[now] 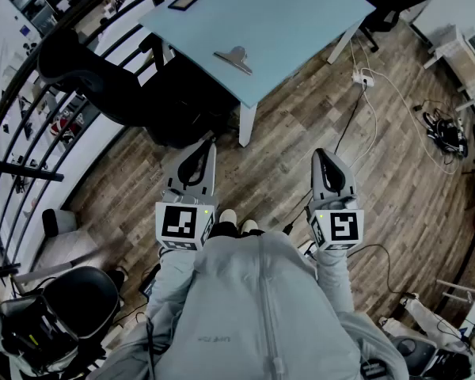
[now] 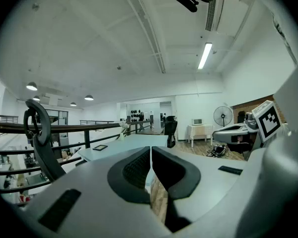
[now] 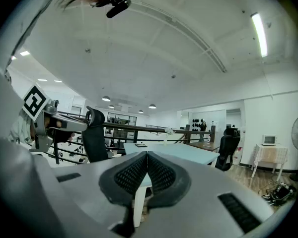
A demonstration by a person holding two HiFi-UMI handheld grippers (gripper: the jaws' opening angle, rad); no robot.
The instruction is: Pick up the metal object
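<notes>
The metal object, a large silver binder clip (image 1: 234,58), lies on the pale blue table (image 1: 293,22) near its front edge in the head view. My left gripper (image 1: 208,138) is held low over the wooden floor, well short of the table, its jaws shut on nothing. My right gripper (image 1: 321,153) hangs level with it to the right, jaws also shut and empty. In the left gripper view the left gripper's (image 2: 150,150) pads meet, with the table (image 2: 124,145) ahead. The right gripper's (image 3: 147,155) jaws are also pressed together, with the table (image 3: 188,153) beyond. The clip is not visible in either gripper view.
A small black tablet (image 1: 184,0) lies at the table's far left. A black office chair (image 1: 103,77) stands left of the table beside a dark railing (image 1: 32,125). Cables and a power strip (image 1: 364,77) trail on the floor at right. Another chair (image 1: 71,307) sits behind me, left.
</notes>
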